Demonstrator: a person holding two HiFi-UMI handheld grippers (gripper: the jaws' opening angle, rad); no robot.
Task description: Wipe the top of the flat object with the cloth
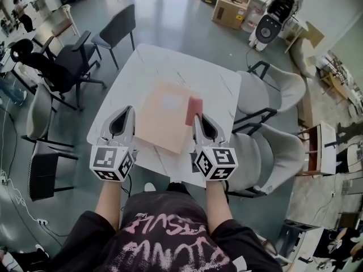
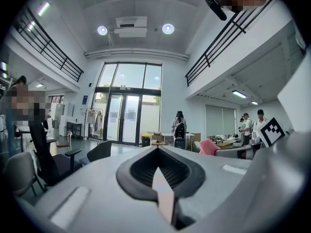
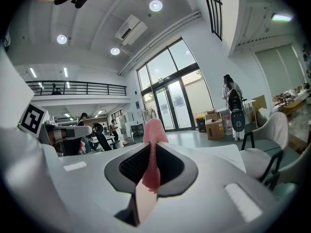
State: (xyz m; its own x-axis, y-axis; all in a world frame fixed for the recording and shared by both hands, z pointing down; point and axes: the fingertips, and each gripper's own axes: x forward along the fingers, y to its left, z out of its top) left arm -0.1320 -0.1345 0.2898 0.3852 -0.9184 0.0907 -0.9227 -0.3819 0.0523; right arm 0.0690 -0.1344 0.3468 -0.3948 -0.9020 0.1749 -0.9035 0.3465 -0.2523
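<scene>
Nearest the lens: pinches a pink cloth point(image 3: 154, 130) between the closed jaws of the right gripper point(image 3: 153, 147), cloth end poking out past them. Holds it over the right edge of the peach flat object point(image 1: 161, 118). Presses together, on nothing, the jaws of the left gripper point(image 1: 129, 115), just beside that object's left edge. Sits on a white table point(image 1: 164, 61), grey chairs point(image 1: 278, 89) right, black chairs point(image 1: 62, 67) left.
</scene>
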